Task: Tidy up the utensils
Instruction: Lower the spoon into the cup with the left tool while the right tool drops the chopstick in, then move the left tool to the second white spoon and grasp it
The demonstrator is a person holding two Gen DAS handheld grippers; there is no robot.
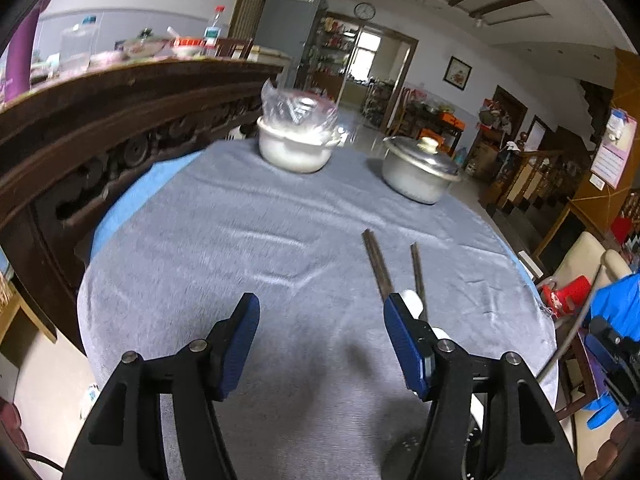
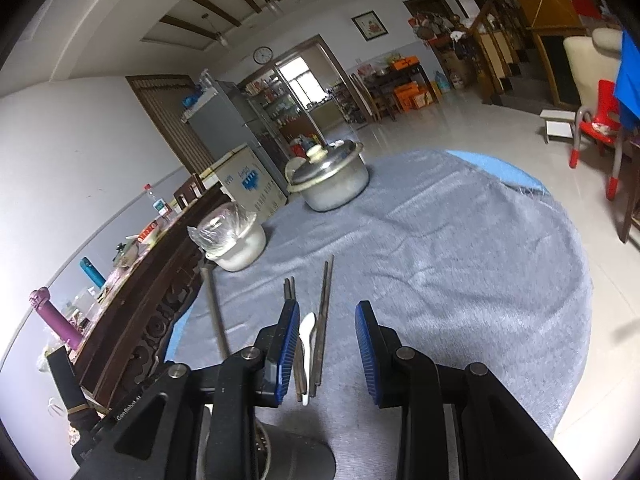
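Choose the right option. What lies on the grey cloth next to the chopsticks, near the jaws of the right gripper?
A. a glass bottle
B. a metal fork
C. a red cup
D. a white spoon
D: in the right wrist view a white spoon lies on the grey cloth between the dark chopsticks, just ahead of the right gripper, whose jaws stand apart and hold nothing.

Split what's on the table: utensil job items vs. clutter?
Job items:
- chopsticks
- white spoon
- dark holder at the near edge, probably where the utensils go

Just lying about:
- lidded metal pot
- white pot with a plastic bag
- grey tablecloth
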